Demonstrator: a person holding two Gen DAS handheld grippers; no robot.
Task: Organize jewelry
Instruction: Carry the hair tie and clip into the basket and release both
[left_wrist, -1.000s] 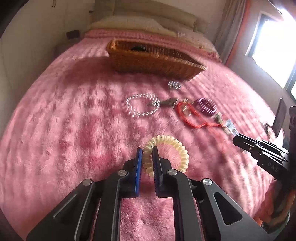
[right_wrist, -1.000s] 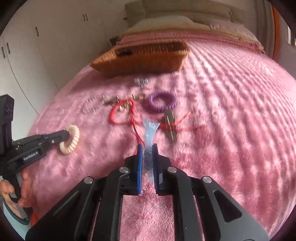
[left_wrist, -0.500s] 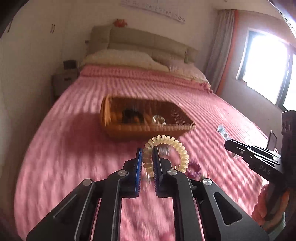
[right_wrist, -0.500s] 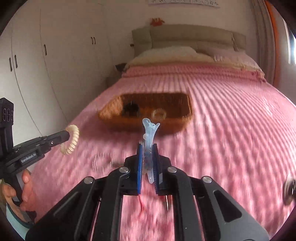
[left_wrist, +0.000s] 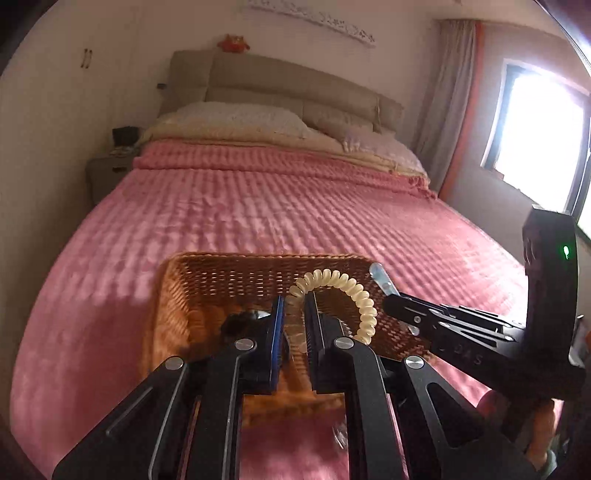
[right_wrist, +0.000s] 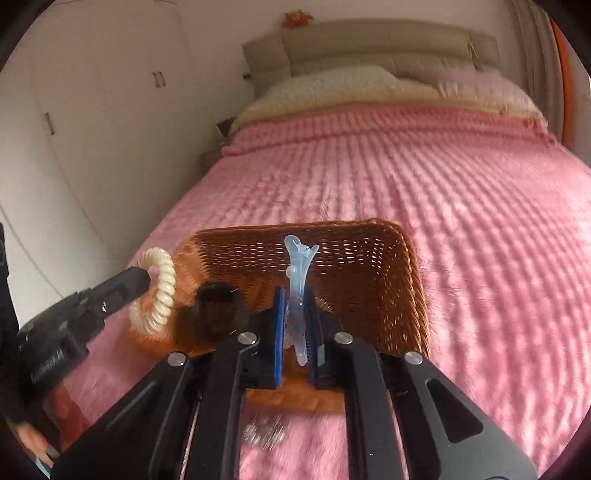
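My left gripper is shut on a cream spiral hair tie and holds it over the near part of the wicker basket. My right gripper is shut on a pale blue hair clip, upright, above the same basket. In the right wrist view the left gripper with the hair tie hangs over the basket's left end. In the left wrist view the right gripper reaches in from the right, the clip tip showing. A dark item lies in the basket.
The basket stands on a pink bedspread. A small silvery piece lies on the spread just before the basket. Pillows and a headboard are at the far end. A nightstand and a window flank the bed.
Both grippers have lifted their items off the bedspread and moved forward to the basket, which is now directly under them. The other jewellery has dropped out of view.
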